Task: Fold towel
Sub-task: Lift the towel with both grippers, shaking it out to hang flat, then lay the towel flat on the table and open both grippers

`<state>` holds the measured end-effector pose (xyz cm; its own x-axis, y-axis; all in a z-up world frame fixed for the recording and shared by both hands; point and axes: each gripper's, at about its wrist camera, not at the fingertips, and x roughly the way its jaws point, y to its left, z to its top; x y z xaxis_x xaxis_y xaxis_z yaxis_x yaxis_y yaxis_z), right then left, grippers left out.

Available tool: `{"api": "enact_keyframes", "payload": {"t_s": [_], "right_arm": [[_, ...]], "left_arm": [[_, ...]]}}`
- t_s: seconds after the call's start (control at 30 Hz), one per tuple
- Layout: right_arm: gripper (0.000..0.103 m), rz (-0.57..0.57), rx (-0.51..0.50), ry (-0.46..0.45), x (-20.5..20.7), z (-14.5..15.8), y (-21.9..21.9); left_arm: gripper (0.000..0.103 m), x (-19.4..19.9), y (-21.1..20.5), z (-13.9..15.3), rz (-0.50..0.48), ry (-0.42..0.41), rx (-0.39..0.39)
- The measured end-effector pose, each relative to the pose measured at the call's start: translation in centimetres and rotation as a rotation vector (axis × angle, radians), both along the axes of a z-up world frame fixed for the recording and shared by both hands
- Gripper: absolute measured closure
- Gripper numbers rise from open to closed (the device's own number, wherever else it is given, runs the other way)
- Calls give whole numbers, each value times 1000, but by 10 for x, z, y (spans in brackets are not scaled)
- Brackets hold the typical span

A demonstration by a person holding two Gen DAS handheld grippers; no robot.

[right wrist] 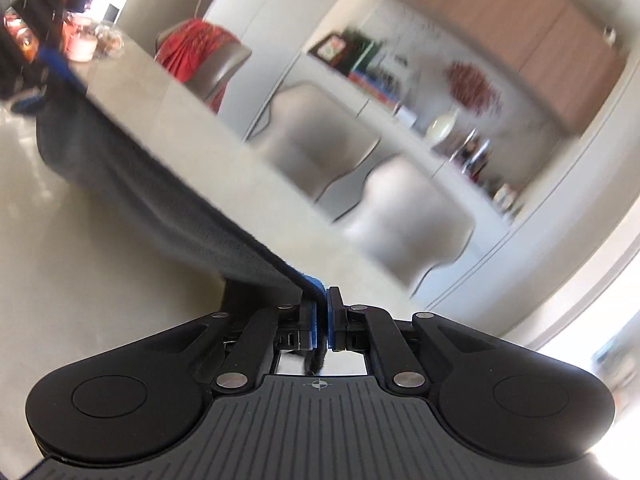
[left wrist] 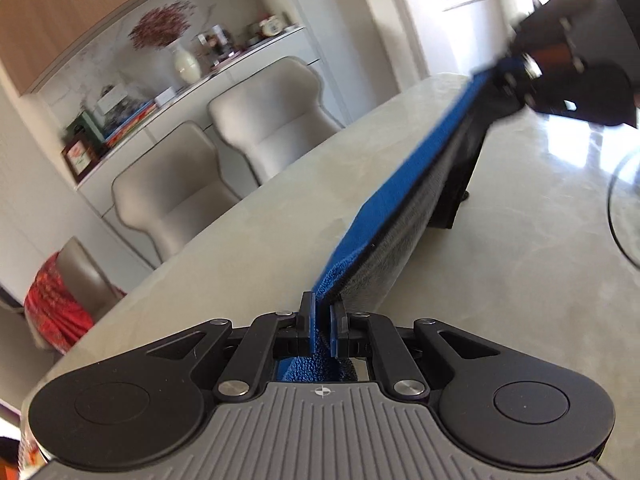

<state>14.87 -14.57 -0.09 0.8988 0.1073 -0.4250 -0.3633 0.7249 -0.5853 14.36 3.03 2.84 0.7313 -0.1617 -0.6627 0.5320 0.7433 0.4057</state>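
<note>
A: Left tool [left wrist: 320,320]: matte black linkage arms, silver pivot screws, two round black hubs, grey ribbed base with a small crosshair mark.

B: Right tool [right wrist: 322,316]: same build; blue pads [right wrist: 331,320] line its fingers.

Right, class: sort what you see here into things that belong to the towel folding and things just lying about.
Belongs to the job:
towel, stretched between both
left tongs, shut on one corner
right tongs, shut on another
table

Just lying about:
chairs
white vase
books
red cloth
</note>
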Motion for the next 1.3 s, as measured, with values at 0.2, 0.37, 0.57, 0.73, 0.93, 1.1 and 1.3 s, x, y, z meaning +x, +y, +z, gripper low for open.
{"api": "enact_keyframes", "payload": {"t_s": [0.2, 0.37, 0.57, 0.73, 0.93, 1.1, 1.3], "right_arm": [[99, 41, -69, -76, -38, 48, -6], [99, 57, -79, -91, -53, 78, -14], [99, 30, -36, -48, -61, 89, -26], [99, 26, -8, -20, -43, 91, -33], [98, 22, -65, -74, 7, 102, -32], [98, 31, -124, -136, 16, 113, -32], [98, 68, -183, 29, -16, 63, -39]], "left_arm": [[98, -36, -4, 20, -83, -25, 25], [97, -51, 2, 44, -160, 13, -15], [97, -32, 12, 57, -208, 75, -89], [97, -5, -2, 60, -211, 10, 12], [97, 40, -21, 83, -191, -111, 117], [97, 38, -30, 100, -217, -172, 154], [97, -2, -39, 34, -318, 7, 185]]}}
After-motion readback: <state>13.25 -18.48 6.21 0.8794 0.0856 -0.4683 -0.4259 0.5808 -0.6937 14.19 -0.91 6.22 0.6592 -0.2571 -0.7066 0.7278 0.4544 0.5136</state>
